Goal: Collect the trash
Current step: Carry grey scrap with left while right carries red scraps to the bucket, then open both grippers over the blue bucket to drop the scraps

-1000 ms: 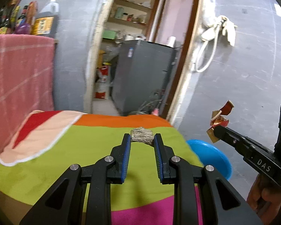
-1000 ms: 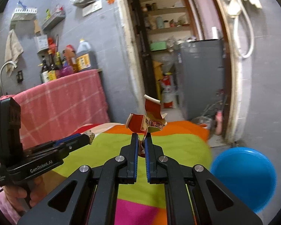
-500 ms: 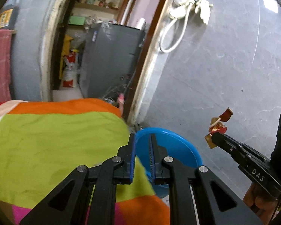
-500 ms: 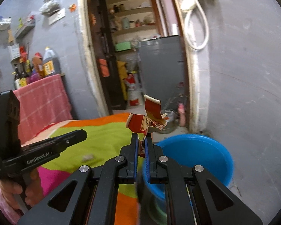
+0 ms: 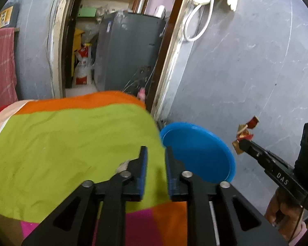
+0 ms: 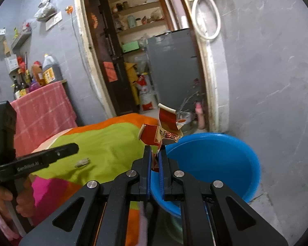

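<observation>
Crumpled red-and-white wrapper [image 6: 164, 132] sits pinched in the right gripper [image 6: 156, 160] above one smooth blue plastic basin [image 6: 215, 160]. Left gripper [image 5: 155, 155] hangs parted, holding nothing, one small grey scrap [image 6: 82, 162] lying on the striped cloth [image 5: 71, 139].

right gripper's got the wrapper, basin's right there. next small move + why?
Probably ease the right gripper forward over the blue basin, then open. It is shut on the torn red wrapper, which hangs at the basin's near rim, not yet clearly over its hollow.
</observation>
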`<state>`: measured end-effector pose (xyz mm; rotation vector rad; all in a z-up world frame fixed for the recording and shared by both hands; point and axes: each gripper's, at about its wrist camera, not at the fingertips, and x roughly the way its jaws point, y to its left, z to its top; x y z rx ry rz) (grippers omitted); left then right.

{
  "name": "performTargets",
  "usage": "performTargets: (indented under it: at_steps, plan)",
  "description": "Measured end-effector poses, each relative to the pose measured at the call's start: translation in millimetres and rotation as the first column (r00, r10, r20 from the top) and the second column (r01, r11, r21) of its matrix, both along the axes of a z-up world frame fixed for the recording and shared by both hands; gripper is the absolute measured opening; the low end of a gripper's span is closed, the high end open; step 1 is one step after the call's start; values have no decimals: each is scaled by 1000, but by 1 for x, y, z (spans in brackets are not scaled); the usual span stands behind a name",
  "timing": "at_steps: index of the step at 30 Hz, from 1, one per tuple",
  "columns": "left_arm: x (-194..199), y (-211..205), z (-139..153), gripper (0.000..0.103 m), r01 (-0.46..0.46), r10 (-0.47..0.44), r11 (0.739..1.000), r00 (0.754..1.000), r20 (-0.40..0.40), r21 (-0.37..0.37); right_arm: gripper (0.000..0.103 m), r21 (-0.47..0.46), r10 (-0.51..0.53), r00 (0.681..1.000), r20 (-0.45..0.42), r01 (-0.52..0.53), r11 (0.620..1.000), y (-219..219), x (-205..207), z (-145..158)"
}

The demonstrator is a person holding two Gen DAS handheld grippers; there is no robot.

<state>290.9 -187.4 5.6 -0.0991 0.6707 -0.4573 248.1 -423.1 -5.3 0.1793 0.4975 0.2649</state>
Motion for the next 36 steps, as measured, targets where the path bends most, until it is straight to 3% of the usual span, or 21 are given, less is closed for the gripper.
performTargets:
  at_steps: [1,3,14,17,19,22,25,29,36]
  plan:
    - [-1,2,-3,33,-3,3,1000,1000,-6,16,5,5,13,1000,-5,-13,1000,5,1,-2]
    - [-1,6,-9,38,-9,9,999,1000,-11,47,5,12,29,1000,-10,-29,1000,12,3,-5]
    - [15,2,-39,40,10,4,992,994,-110,125,5,5,53,998,-30,-53,999,26,13,-10]
    - [19,-3,-43,36,7,11,990,993,-121,143,5,1,49,998,-31,-49,999,25,14,-8]
    - [20,-4,-45,19,14,6,987,992,-124,157,5,-1,47,998,-32,-47,999,26,14,-8]
    - [17,-4,-46,17,22,-1,985,993,-120,171,5,-7,46,998,-34,-46,999,27,14,-8]
    - [15,-5,-46,15,25,-6,986,993,-114,165,5,-13,37,999,-30,-37,999,25,11,-8]
    - [15,-11,-37,14,24,-15,994,996,-91,104,5,-22,16,1000,-12,-16,1000,19,6,-4]
    - [8,-48,-6,15,57,-58,998,997,43,14,5,-52,-54,998,40,56,997,-6,-2,13]
